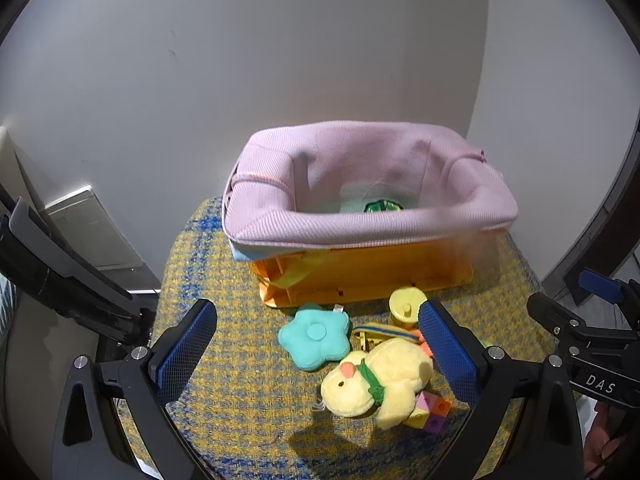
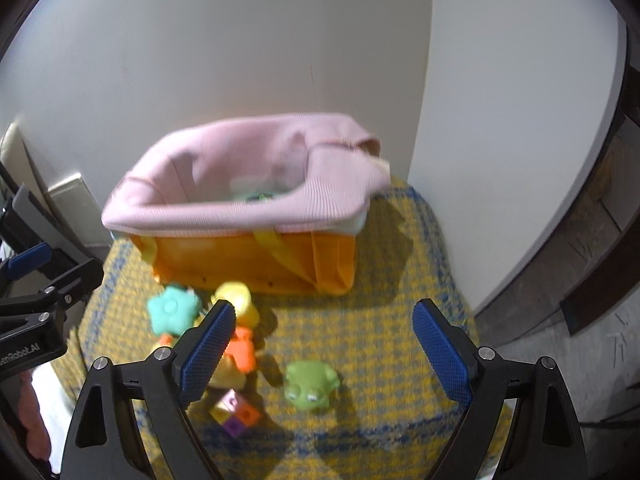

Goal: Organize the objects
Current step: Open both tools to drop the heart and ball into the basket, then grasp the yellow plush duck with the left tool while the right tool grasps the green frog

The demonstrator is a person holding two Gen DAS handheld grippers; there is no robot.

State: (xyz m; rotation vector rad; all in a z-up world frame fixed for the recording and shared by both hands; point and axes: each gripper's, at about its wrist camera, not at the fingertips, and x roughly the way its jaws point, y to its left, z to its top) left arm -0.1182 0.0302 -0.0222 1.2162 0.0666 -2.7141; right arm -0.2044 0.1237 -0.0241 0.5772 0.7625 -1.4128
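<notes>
You are holding both the left gripper (image 1: 318,354) and right gripper (image 2: 324,350) with jaws spread, gripping nothing. The basket (image 1: 360,276) is sitting at the rug's (image 1: 224,380) far edge.

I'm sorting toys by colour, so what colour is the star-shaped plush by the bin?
Teal; the star plush shows best in the left wrist view.

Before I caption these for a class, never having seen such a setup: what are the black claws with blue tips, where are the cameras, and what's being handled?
They are hand-held grippers, one per hand, each with a camera looking along its fingers. One picture is from the left gripper, the other from the right gripper. Both are open and hold nothing. On a yellow-blue mat stands an orange basket with a pink liner. In front lie a yellow plush chick, a teal star cushion, a green frog and coloured cubes.
</notes>
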